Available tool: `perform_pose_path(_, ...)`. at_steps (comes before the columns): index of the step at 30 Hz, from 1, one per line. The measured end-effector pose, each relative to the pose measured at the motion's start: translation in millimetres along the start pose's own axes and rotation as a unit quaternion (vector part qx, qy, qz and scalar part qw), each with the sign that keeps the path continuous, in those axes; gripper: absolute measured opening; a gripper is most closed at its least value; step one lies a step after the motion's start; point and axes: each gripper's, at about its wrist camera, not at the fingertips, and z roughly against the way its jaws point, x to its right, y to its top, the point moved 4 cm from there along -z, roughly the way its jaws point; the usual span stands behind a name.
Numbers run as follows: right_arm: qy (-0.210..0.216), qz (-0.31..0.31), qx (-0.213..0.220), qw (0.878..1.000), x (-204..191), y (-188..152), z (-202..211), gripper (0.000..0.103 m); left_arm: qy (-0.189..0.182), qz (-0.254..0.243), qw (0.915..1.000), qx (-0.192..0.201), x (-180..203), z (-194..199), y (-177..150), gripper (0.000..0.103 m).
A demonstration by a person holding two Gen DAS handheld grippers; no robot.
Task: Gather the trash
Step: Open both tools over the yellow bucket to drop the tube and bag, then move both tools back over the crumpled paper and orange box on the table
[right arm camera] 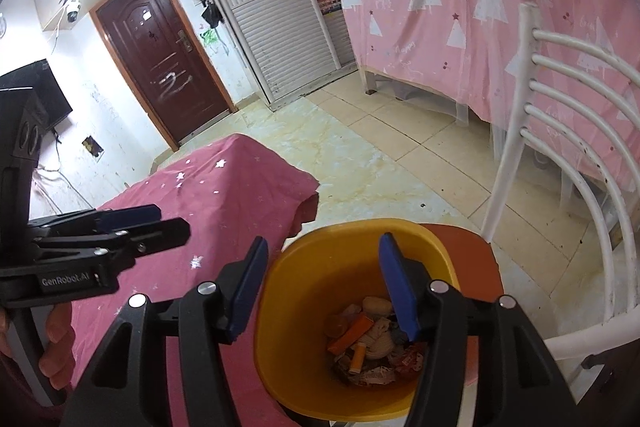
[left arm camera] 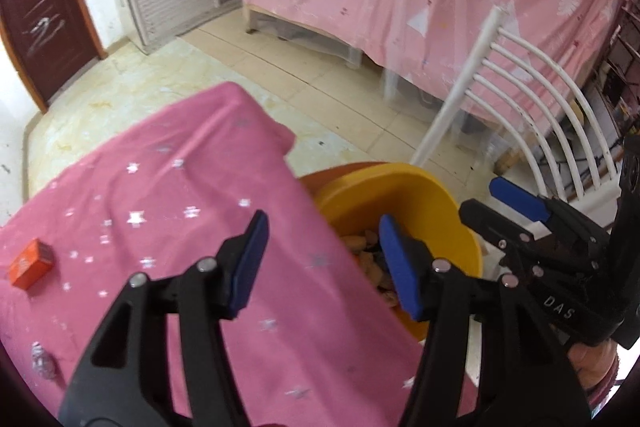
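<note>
Below, upright yellow bin [right arm camera: 280, 307], mouth up; right claw [right arm camera: 322, 283] and left claw [left arm camera: 322, 265] wide open, empty.

Bin [right arm camera: 280, 327] mouth open from above; bench [right arm camera: 224, 195] edge crowds its left, chair [right arm camera: 560, 155] back blocks the right.

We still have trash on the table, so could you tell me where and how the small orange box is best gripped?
The orange box lies flat on the pink tablecloth. I would probably come straight down with the open left gripper, closing across its two long sides, which look narrow enough to span.
</note>
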Motion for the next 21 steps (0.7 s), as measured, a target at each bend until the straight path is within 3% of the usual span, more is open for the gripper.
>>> perform_pose_path(6,0.01,0.028,0.002,1.0,-37.5,10.6,-3.6,0.06,0.021,0.025,0.9992,0.021,-32.7,22.6,-4.4,0.055)
perform_pose_path(18,0.026,0.101,-0.006,0.995,-122.6,25.3,-17.1,0.061,0.057,0.073,0.9943,0.053,-104.0,64.5,-26.8,0.056)
perform_pose_path(21,0.032,0.115,-0.011,0.993,-142.8,25.8,-22.9,0.062,0.064,0.088,0.9924,0.057,-122.5,71.1,-34.0,0.062)
